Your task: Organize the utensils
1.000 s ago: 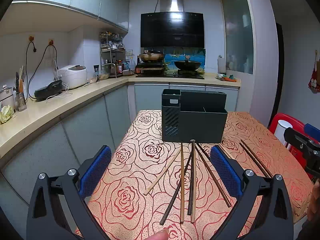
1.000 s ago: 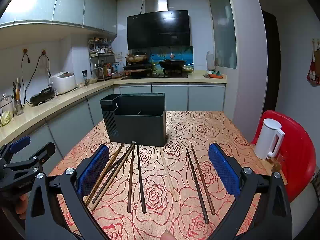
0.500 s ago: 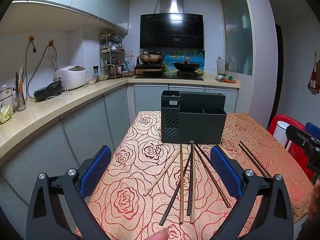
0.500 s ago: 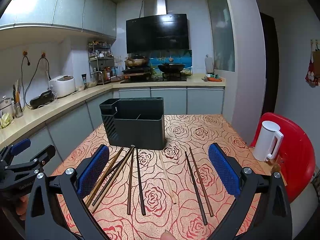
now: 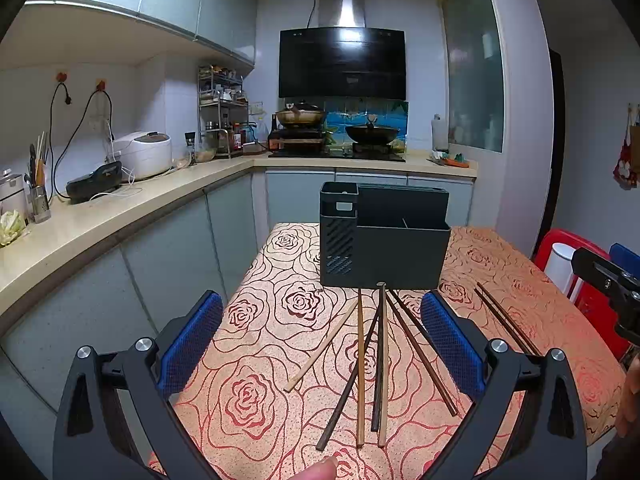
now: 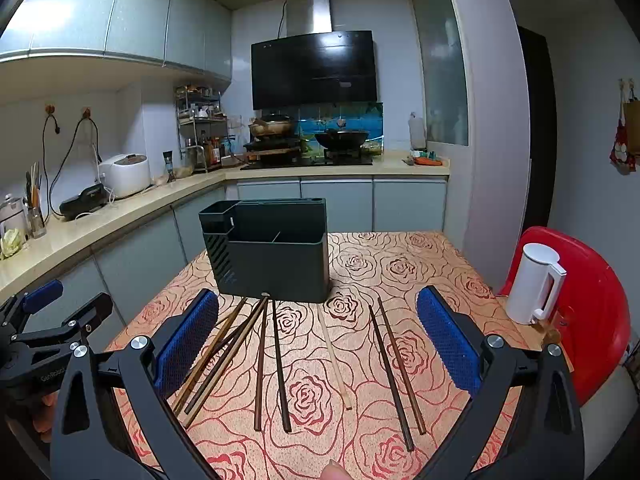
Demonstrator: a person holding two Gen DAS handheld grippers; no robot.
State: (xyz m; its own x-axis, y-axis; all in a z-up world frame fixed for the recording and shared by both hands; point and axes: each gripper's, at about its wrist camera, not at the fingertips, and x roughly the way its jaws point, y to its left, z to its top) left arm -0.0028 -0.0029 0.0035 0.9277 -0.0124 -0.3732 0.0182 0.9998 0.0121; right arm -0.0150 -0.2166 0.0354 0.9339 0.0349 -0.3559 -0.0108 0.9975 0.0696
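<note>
A dark grey utensil holder (image 5: 384,240) (image 6: 272,256) stands on the rose-patterned table (image 5: 260,360). Several brown and dark chopsticks (image 5: 360,368) (image 6: 276,364) lie loose in front of it, fanned toward me. A separate dark pair (image 6: 394,372) lies further right. My left gripper (image 5: 320,344) hovers open above the near chopsticks, nothing between its blue pads. My right gripper (image 6: 316,344) is open too, above the middle chopsticks. Each gripper shows at the edge of the other's view.
A white kettle (image 6: 534,284) stands at the table's right edge beside a red chair (image 6: 592,304). A kitchen counter (image 5: 100,216) with a rice cooker (image 5: 144,154) runs along the left. The stove with pans (image 5: 340,136) is behind the table.
Both views have shifted slightly; the right gripper has drawn back a little and risen. Chopsticks and holder have not moved.
</note>
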